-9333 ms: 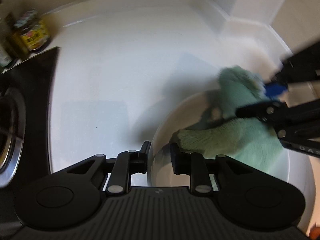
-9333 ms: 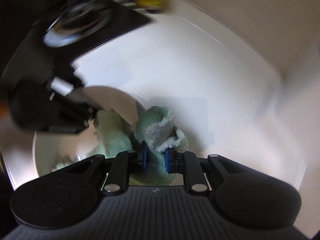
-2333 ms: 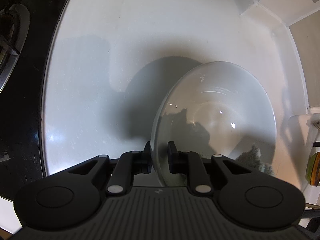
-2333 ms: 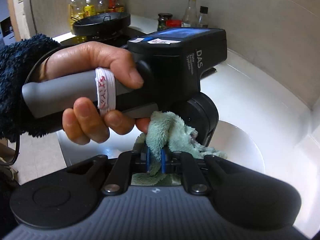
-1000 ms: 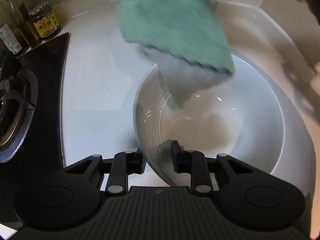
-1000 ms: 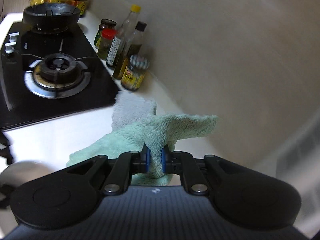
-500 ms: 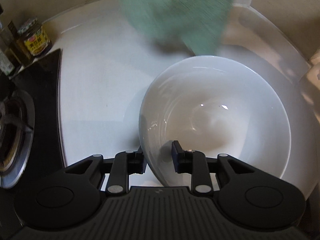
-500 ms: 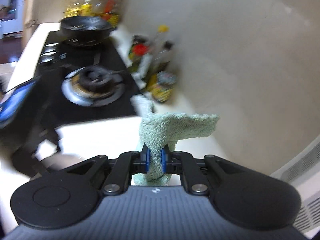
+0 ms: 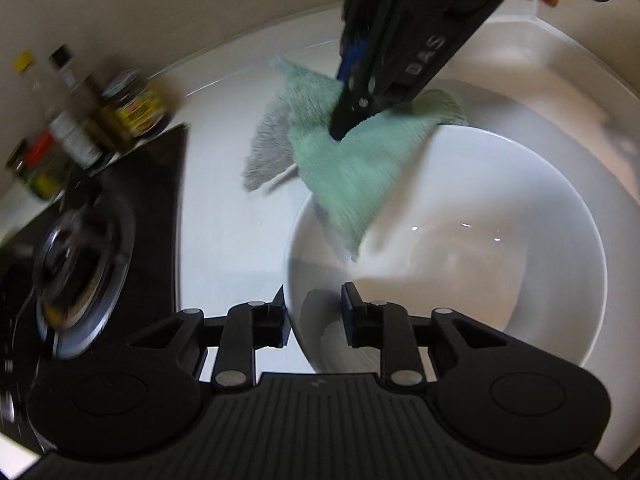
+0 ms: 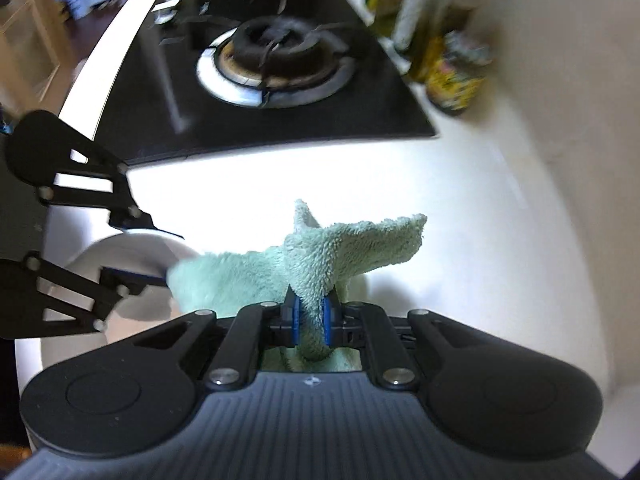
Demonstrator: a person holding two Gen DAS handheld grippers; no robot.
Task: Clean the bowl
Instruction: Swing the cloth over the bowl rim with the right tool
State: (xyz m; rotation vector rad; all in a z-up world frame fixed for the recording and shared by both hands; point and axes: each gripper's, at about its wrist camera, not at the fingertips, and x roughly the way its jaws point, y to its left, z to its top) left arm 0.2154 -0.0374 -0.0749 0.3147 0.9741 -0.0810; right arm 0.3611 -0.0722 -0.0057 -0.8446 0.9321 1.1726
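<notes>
A large white bowl (image 9: 472, 240) rests on the white counter, filling the lower right of the left wrist view. My left gripper (image 9: 314, 312) is shut on its near rim, one finger inside and one outside. A green cloth (image 9: 352, 160) with a grey underside hangs over the bowl's far left rim, pinched by my right gripper (image 9: 340, 134) coming down from above. In the right wrist view my right gripper (image 10: 311, 322) is shut on the green cloth (image 10: 340, 252); the bowl's rim (image 10: 132, 248) and the left gripper (image 10: 138, 248) show at the left.
A black gas hob with a burner (image 10: 276, 64) lies beyond the counter, seen also as a burner (image 9: 80, 268) at the left. Jars and bottles (image 9: 100, 120) stand along the beige wall. Bare white counter (image 10: 460, 208) lies between hob and wall.
My right gripper has swung down with the cloth, from high above the counter to the bowl's far rim. The bowl stays held in my left gripper, tilted slightly differently.
</notes>
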